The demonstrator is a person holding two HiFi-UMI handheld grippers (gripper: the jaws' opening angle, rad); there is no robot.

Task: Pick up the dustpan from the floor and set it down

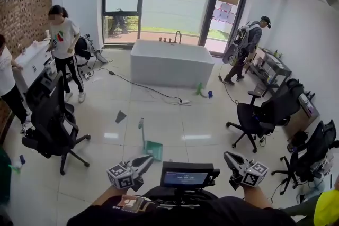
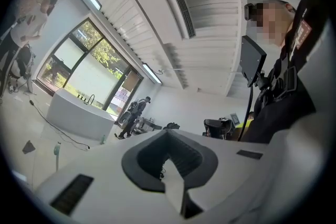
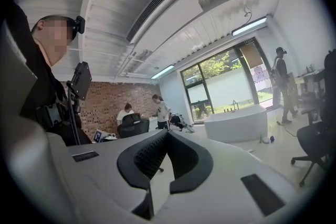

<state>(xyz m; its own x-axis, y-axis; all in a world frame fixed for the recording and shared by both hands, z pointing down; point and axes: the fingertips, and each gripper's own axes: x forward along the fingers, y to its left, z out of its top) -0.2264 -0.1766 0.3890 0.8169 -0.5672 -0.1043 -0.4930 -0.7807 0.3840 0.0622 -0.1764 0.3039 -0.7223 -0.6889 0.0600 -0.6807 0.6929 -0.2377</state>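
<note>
1. Dustpan (image 1: 154,150) location: middle of floor (image 1: 206,121), well apart from window-side edge; green pan down, handle upright.
2. Left gripper (image 1: 149,158): fingers clenched together, empty; held above floor, apart from dustpan.
3. Right gripper (image 1: 227,155): fingers clenched together, empty; held above floor, roughly level.
4. Surroundings: white bathtub (image 1: 170,63) at window-side edge; black office chair (image 1: 50,119) toward left edge of floor.

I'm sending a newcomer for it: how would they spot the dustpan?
From the white bathtub by the window, come toward the camera to the dustpan. Unlike the dark grey piece left of it, it is teal with an upright handle.
</note>
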